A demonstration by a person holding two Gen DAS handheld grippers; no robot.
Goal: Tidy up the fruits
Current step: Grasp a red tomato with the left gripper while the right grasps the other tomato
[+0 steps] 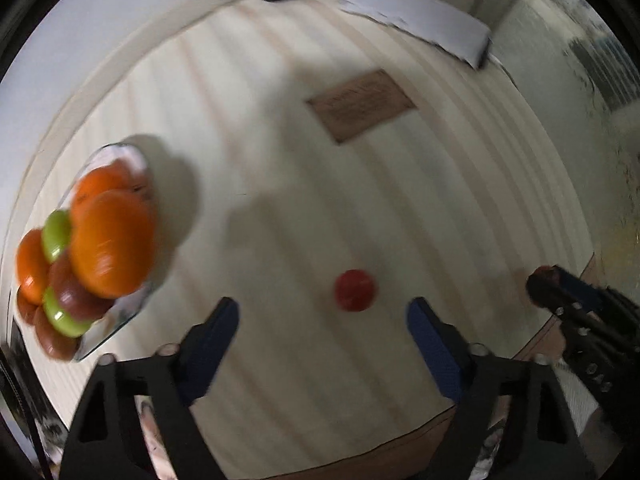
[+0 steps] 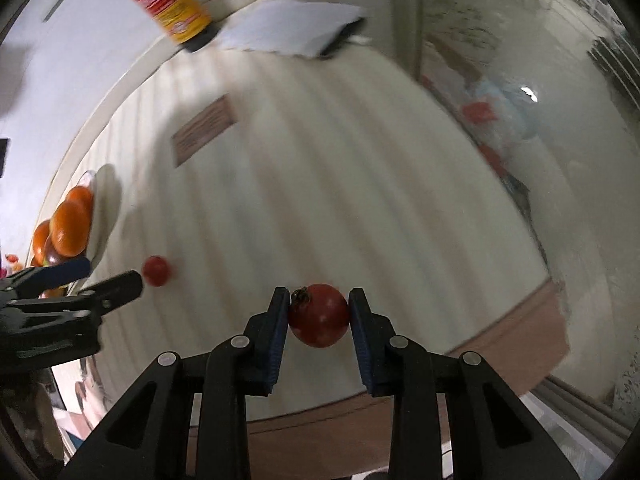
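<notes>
The right tongs (image 2: 319,308) clamp a dark red fruit (image 2: 319,315) between blue pads above the striped table (image 2: 320,160) — the left tongs (image 1: 323,312) spread wide, a small red fruit (image 1: 355,290) lying just ahead between them; the heaped fruit plate (image 1: 120,316) sits to their left.

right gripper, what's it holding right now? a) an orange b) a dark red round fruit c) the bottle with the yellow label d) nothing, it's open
b: in the right wrist view the right gripper has its blue pads pressed on either side of a dark red round fruit, while the oranges stay piled on the plate and the bottle stands at the far edge of the table.
</notes>
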